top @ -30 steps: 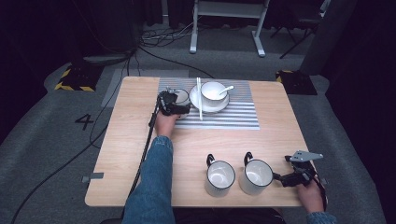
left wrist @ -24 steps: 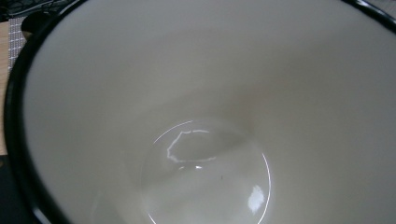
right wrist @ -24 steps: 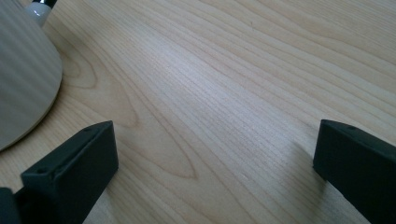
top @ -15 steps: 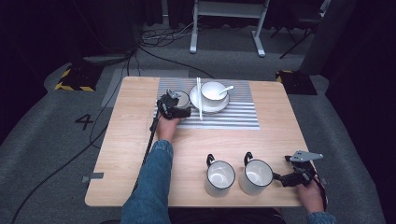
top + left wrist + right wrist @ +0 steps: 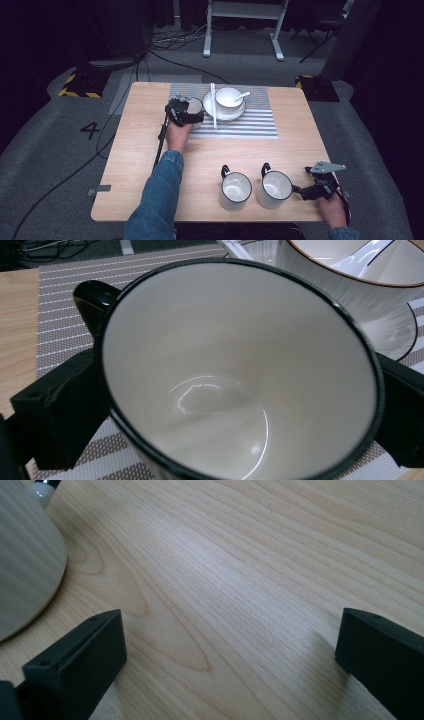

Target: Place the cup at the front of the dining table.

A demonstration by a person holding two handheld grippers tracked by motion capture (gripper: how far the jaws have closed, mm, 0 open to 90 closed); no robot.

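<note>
the left gripper (image 5: 186, 111) sits over the striped grey placemat (image 5: 250, 125) near the far edge of the light wooden table (image 5: 135, 165), and its jaws are closed on the sides of a white ceramic mug with a black rim and black handle (image 5: 235, 375). in the left gripper view the mug stands between the two black jaws, one pressed against each flank, its handle pointing up and away to the left, its inside bare and glossy. from the high view the mug (image 5: 192, 106) is at the left end of the placemat, just beside the white plate (image 5: 223, 113) that carries a white bowl (image 5: 228, 97) with a white spoon (image 5: 242, 95) in it. a pair of pale chopsticks (image 5: 213, 105) lies across the plate's left side, between mug and bowl. whether the mug's base rests on the mat or hangs a little above it is hard to judge from here.

the right gripper (image 5: 311, 190) lies low near the table's near right corner, its jaws spread wide with nothing between them; the right gripper view shows bare wood grain there. its tips point at the nearer of two more white black-rimmed mugs (image 5: 274, 189), close but apart from it, while the other mug (image 5: 235, 190) stands just to that one's left along the near edge.
</note>
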